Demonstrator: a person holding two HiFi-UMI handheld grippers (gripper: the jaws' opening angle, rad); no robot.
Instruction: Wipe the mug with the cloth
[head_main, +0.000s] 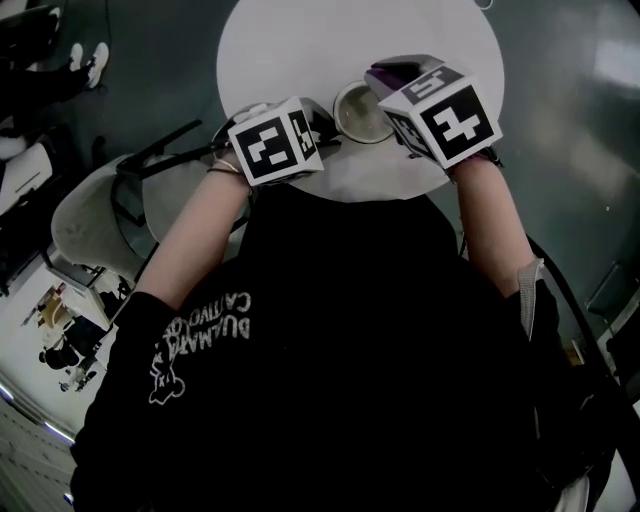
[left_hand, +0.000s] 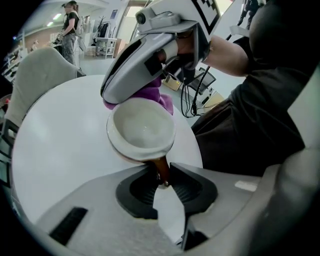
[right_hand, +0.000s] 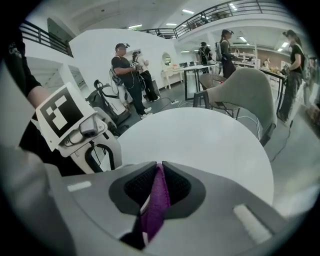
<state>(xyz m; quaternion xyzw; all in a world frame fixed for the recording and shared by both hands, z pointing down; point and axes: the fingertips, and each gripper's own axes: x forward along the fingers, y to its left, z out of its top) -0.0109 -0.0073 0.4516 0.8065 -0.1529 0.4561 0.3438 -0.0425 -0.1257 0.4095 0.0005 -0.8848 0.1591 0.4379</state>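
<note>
Purple cloth (right_hand: 156, 200) pinched between right fingers (right_hand: 136, 186), against mug (left_hand: 141, 130) rim.

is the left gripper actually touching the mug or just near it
Touching. The left gripper view shows the left gripper shut on the mug: the mug's brown handle is pinched between the two jaws.

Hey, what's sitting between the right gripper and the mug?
The purple cloth, pinched in the right gripper's jaws, bunches at the mug's far rim. The left gripper view shows it best.
</note>
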